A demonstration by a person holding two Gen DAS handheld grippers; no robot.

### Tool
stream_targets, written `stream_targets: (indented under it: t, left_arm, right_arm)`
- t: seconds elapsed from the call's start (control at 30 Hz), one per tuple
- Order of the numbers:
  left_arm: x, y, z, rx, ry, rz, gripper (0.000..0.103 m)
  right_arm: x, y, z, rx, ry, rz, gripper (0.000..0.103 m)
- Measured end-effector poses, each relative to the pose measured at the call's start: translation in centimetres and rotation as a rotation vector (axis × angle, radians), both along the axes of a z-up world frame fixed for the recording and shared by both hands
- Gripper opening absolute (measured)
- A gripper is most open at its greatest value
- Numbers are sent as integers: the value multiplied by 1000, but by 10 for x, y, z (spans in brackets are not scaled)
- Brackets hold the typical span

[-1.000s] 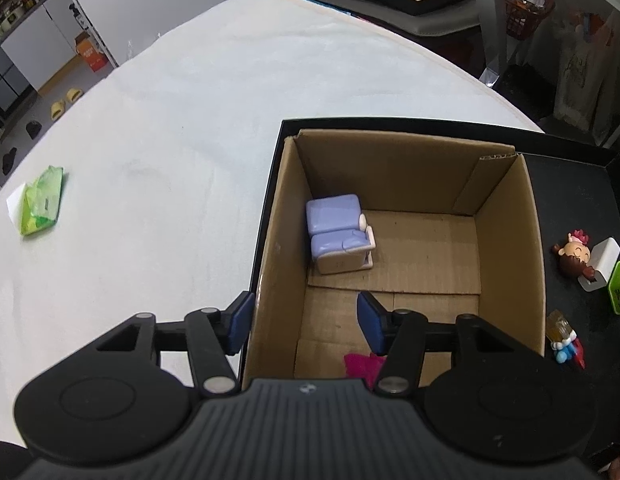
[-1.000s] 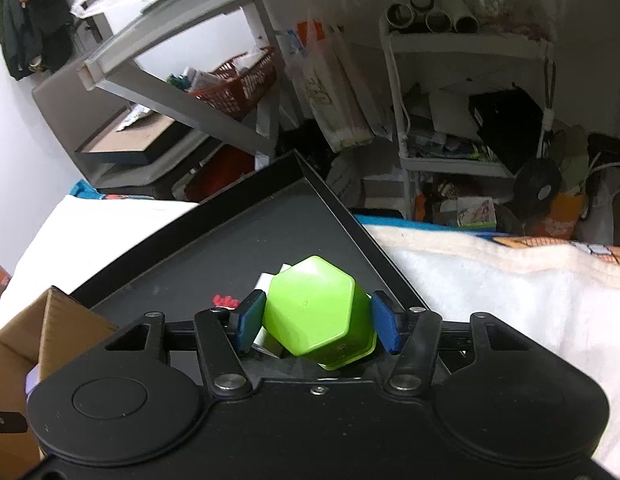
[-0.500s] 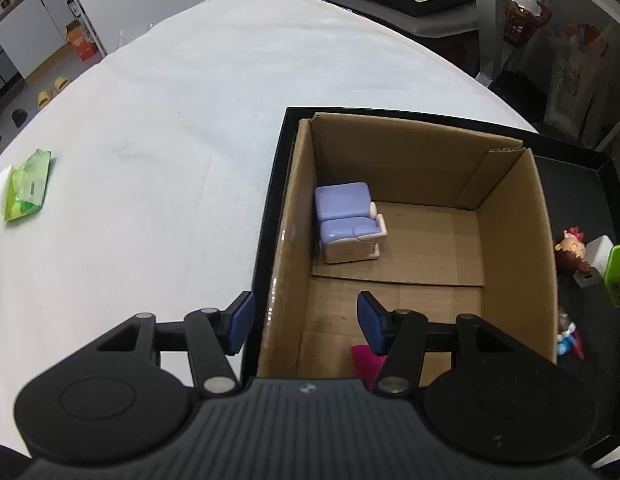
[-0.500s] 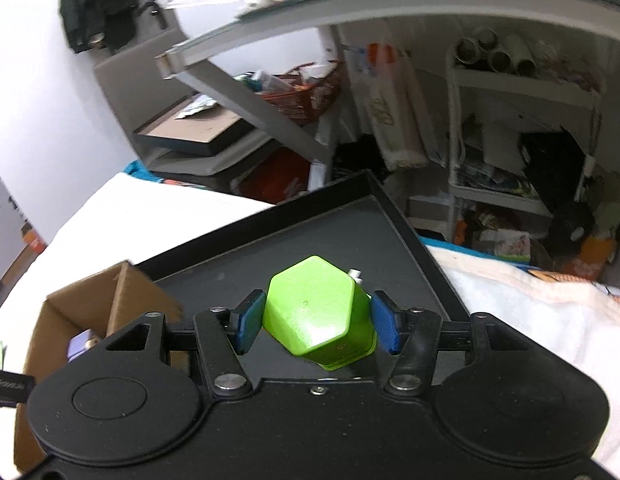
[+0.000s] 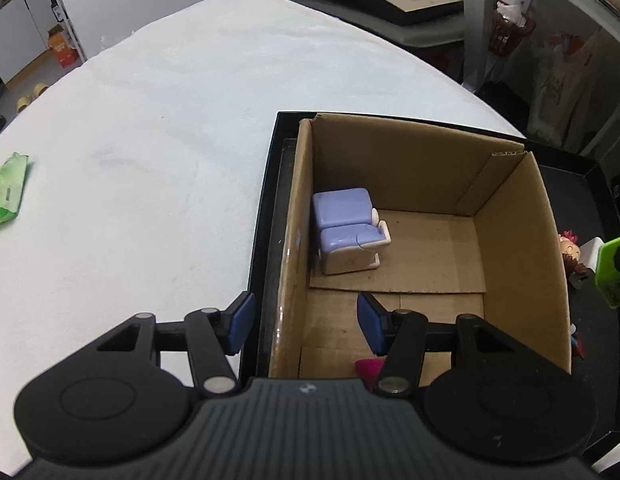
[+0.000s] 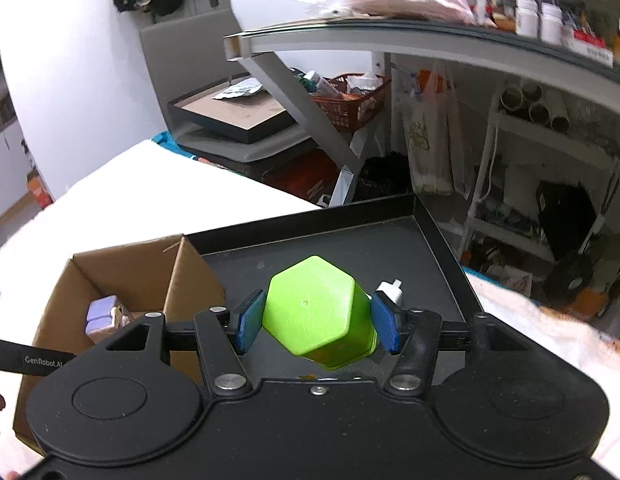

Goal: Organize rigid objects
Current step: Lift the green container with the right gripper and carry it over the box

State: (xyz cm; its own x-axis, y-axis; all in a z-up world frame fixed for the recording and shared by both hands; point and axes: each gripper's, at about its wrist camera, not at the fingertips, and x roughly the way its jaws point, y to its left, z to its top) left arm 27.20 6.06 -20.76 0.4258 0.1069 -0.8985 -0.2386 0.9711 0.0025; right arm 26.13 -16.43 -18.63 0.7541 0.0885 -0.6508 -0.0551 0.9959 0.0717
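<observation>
Your right gripper [image 6: 317, 322] is angled downward above the black tray [image 6: 426, 216], its blue pads clamped on the sides of the green hexagonal container [image 6: 316, 310]. Your left gripper [image 5: 304, 323] points steeply down, fingers apart and empty, straddling the near left wall of the cardboard box [image 5: 522, 248]. Farther in, a lavender toy armchair [image 5: 348, 236] sits against that wall.

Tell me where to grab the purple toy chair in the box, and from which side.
Come from above: the box walls block the sides. The chair sits upright against the left wall, so pinching across its arms looks blocked there. Probably grip the backrest front to back, where it stands proud of the seat.
</observation>
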Motion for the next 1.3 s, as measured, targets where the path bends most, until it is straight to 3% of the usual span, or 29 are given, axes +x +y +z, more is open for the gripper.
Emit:
stream_targets:
  t: [0.4,0.5,0.57,0.73,0.93,1.3]
  left_arm:
    - [-10,21,-6,-108,-51,19,54]
    - [-12,28,-7,-172,-63,28,47]
    - [-13,30,-9,-195,-62,32,29]
    - [-17,34,-7,-209,-67,44,16]
    - [-22,44,-10,-296,-54,79,17]
    - [-23,55,-13,-387,-49,118,20]
  right_arm:
    - [2,58,16,-104,-14,63,56]
    - [2,73,20,-107,-15,79,56]
    - [3,85,23,-120,-21,89,56]
    - [5,105,31,-166,-44,99,56]
    - [5,130,33,-197,-45,138,55]
    - [8,172,22,-222,-19,205,56]
